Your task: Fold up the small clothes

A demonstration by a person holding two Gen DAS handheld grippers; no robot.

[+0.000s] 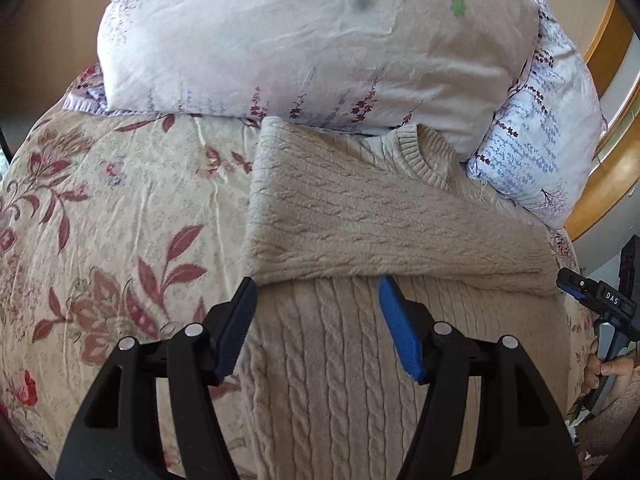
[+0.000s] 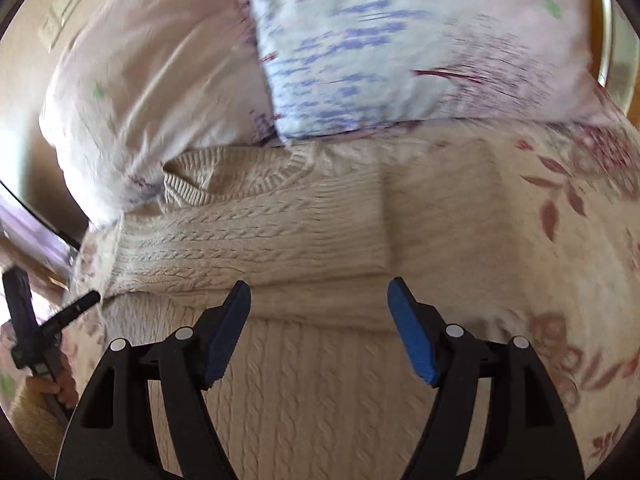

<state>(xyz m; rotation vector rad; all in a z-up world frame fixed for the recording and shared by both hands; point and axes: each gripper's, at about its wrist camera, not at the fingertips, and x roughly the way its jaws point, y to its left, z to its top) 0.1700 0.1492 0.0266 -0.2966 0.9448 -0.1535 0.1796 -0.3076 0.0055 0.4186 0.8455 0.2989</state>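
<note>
A cream cable-knit sweater (image 1: pixel 360 216) lies flat on the bed, collar toward the pillows, with a sleeve folded across its chest. My left gripper (image 1: pixel 317 280) hovers open over the sweater's lower body, just short of the folded sleeve's edge, with nothing between its blue pads. In the blurred right wrist view the same sweater (image 2: pixel 260 236) shows from the other side, and my right gripper (image 2: pixel 319 282) stands open above it, holding nothing. Each gripper appears at the edge of the other's view: the right gripper (image 1: pixel 572 284) and the left gripper (image 2: pixel 76 306).
A floral bedspread (image 1: pixel 120 200) lies under the sweater. A large white pillow (image 1: pixel 300 40) and a blue-flowered pillow (image 1: pixel 532 140) crowd the collar. A wooden bed frame (image 1: pixel 608 40) curves at the far right. A hand (image 1: pixel 608 372) holds the right gripper's handle.
</note>
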